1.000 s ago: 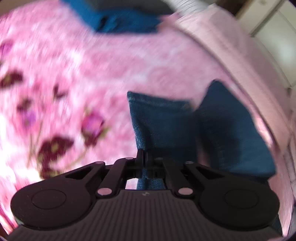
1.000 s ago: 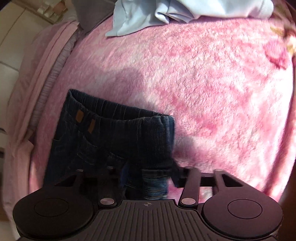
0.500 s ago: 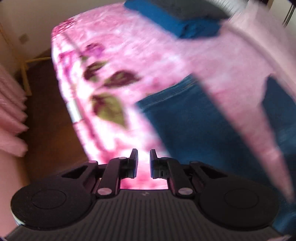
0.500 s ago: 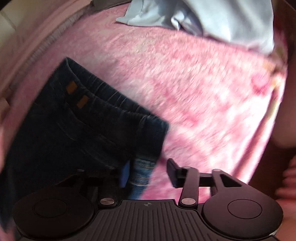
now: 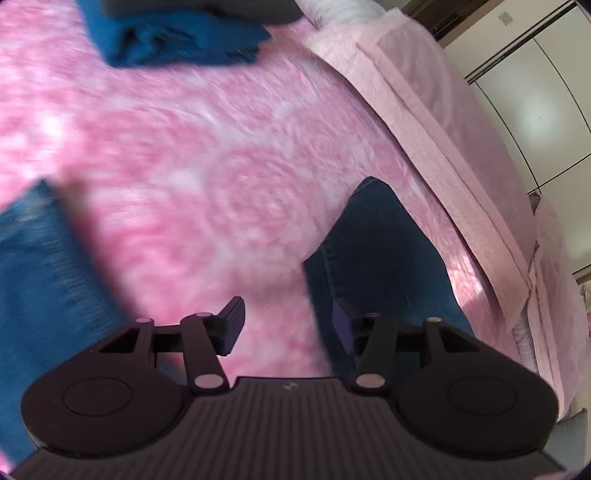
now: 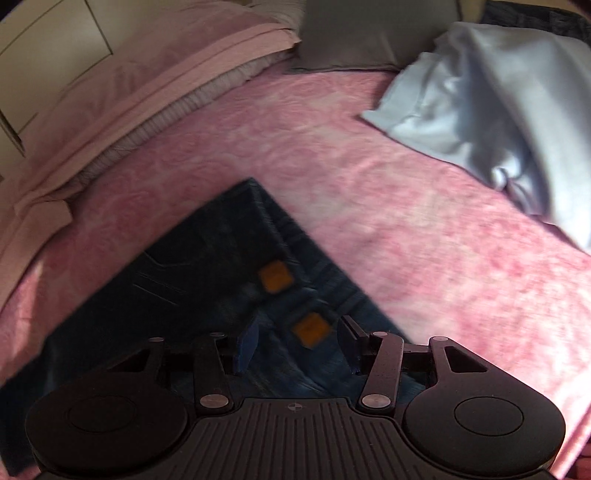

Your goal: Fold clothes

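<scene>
On the pink bed (image 6: 424, 229) lie the jeans (image 6: 207, 266), dark blue and spread mostly flat, with two orange tags (image 6: 275, 275) near the waist. We think the fold is not done yet.

Here is what could go wrong. Both pictures are blurry, so our hands seem to be moving fast. If we close the fingers while rushing, we may pinch only the top layer of cloth, and the bottom layer would stay behind and bunch up. We might also grab some of the fluffy bed cover with the jeans, because it sits right under them. Then the fold would come out crooked.

In the right view, the right gripper (image 6: 297, 345) is wide open and holds nothing. The jeans lie right under it and in front of it. One orange tag shows between the two fingers. The waist edge runs from far left to near right. We cannot tell if the fingers (image 6: 247, 343) touch the cloth or just hang over it.

In the left view, the left gripper (image 5: 286, 323) is also wide open and empty. Pink bed shows between its fingers. A part of the jeans (image 5: 384, 266) sits at the right finger and runs away from us. More blue cloth (image 5: 40, 280) is off to the left, but it is too blurry to tell what it is.

Far away we see a light blue cloth (image 6: 495, 99) and a folded blue pile (image 5: 177, 33).
</scene>
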`<state>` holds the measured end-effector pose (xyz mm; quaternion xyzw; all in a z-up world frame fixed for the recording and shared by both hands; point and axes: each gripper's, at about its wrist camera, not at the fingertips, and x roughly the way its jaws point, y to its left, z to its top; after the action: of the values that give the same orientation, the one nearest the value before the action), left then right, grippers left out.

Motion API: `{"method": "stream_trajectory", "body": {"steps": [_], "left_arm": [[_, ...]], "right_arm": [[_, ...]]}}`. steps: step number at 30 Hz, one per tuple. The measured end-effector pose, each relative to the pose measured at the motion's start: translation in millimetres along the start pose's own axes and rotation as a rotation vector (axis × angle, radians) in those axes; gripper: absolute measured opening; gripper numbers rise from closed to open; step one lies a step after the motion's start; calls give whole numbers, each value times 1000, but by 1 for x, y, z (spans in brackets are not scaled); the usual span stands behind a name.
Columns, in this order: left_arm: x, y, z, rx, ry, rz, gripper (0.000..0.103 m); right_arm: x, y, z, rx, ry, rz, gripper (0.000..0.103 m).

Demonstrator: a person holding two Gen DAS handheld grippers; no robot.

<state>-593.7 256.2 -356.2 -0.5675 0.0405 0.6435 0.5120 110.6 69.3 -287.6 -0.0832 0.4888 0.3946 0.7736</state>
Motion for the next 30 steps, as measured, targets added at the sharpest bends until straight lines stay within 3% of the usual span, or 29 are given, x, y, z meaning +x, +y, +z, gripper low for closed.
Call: {"method": "stream_trajectory", "body": {"steps": [2, 5, 6, 7, 9, 16, 18, 20, 21, 22, 23, 24, 28, 30], "left_arm": [[26, -4, 5, -43, 23, -2, 49], [50, -15, 8, -53, -8, -17, 56], [58, -19, 9, -54, -21, -22, 49], [65, -25, 12, -34, -15, -37, 11], [79, -38, 20, -11, 15, -56, 4], [23, -116, 87, 260, -289, -235, 5], [28, -121, 84, 416, -328, -145, 10], [38, -124, 77, 583, -355, -28, 30], [53, -113, 78, 586, -316, 80, 36], [72, -98, 80, 555, -255, 208, 35], [90, -83, 82, 522, -194, 335, 27], [93, -73, 82, 467, -173, 353, 24], [77, -38, 76, 215, -159, 248, 23], [71, -53, 59, 230, -117, 183, 23]], "right_arm": [[6, 12, 4, -3, 7, 25, 51], [15, 24, 2, 3, 27, 35, 51], [19, 26, 1, 8, 33, 33, 51], [23, 26, 0, 16, 41, 29, 51], [30, 27, -3, 34, 52, 16, 51], [39, 42, 5, 60, 32, -25, 51], [40, 49, 10, 64, 21, -19, 51], [44, 55, 13, 65, 29, -11, 51], [46, 58, 12, 62, 34, -7, 51], [48, 61, 11, 59, 38, -3, 51], [50, 64, 9, 53, 43, -3, 51], [51, 65, 7, 44, 51, -6, 51], [47, 56, 2, 23, 62, -16, 51], [44, 44, 3, 6, 56, -39, 51]]}}
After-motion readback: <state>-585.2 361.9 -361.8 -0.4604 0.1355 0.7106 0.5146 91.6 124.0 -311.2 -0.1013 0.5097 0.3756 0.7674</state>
